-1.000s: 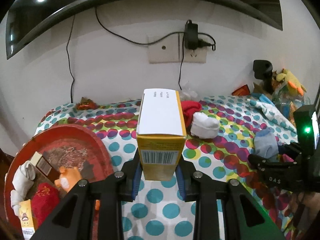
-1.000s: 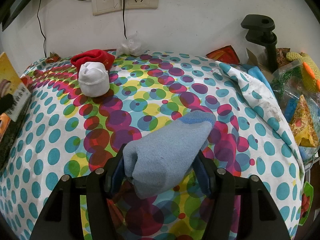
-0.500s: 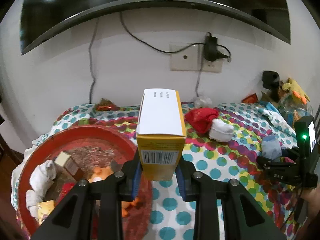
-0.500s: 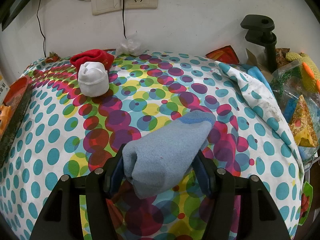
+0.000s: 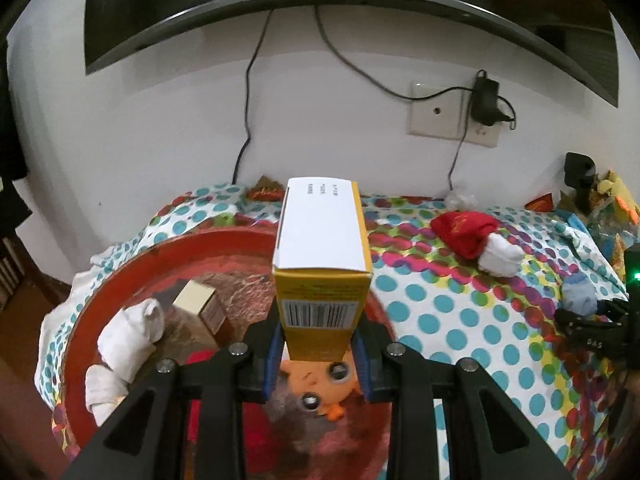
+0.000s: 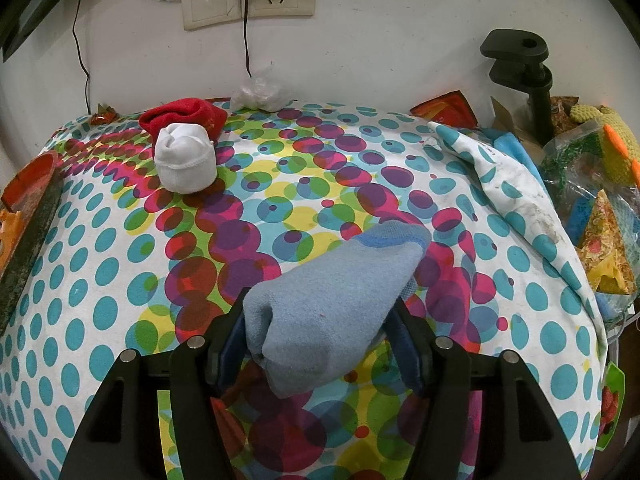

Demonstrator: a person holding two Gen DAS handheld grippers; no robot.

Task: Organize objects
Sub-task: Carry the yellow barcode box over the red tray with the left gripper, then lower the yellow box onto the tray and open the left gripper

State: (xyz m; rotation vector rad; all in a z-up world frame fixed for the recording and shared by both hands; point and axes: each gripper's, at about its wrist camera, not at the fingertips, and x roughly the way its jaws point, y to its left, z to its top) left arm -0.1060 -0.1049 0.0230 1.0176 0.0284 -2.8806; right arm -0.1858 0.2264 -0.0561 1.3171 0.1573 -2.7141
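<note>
Box (image 5: 320, 276) sits between the left gripper (image 5: 318, 364) jaws, over the tray (image 5: 132, 276); toy (image 5: 320, 388) lies in the tray beneath them.

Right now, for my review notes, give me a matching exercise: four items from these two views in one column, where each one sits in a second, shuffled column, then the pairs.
Items:
1. yellow box
2. blue sock
3. white sock roll
4. small brown box

Places:
A. in the red tray
B. on the dotted cloth, touching the red sock
C. in the left gripper
D. in the right gripper

Pairs: 1-C, 2-D, 3-B, 4-A
</note>
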